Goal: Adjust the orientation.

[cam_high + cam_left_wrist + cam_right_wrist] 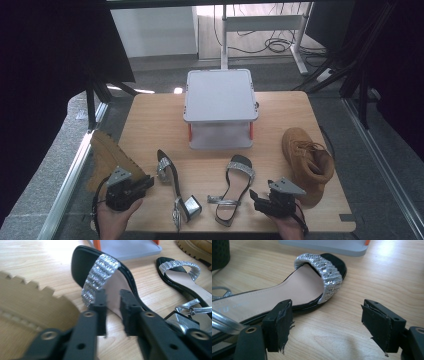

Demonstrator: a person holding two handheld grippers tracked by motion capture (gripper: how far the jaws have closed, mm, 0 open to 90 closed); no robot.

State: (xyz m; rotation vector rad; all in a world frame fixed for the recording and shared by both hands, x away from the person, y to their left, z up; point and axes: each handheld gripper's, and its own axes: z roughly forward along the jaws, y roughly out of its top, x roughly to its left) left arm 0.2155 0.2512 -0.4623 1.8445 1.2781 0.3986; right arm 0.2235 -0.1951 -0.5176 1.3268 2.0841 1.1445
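Two black sandals with silver glitter straps lie near the table's front edge. The left sandal [167, 172] [105, 270] lies on its side, with its silver block heel [191, 207] toward me. The right sandal [235, 187] [312, 287] rests on its sole. My left gripper [148, 181] [112, 293] points at the left sandal's toe strap; its jaws stand a narrow gap apart with nothing between them. My right gripper [254, 197] [327, 305] is wide open just short of the right sandal's toe, holding nothing.
A grey two-tier stand [220, 95] with orange posts stands mid-table. One tan boot [107, 155] lies on its side at the table's left edge, close behind my left gripper. Another tan boot [307, 160] sits at the right. Bare wood shows between the sandals and the stand.
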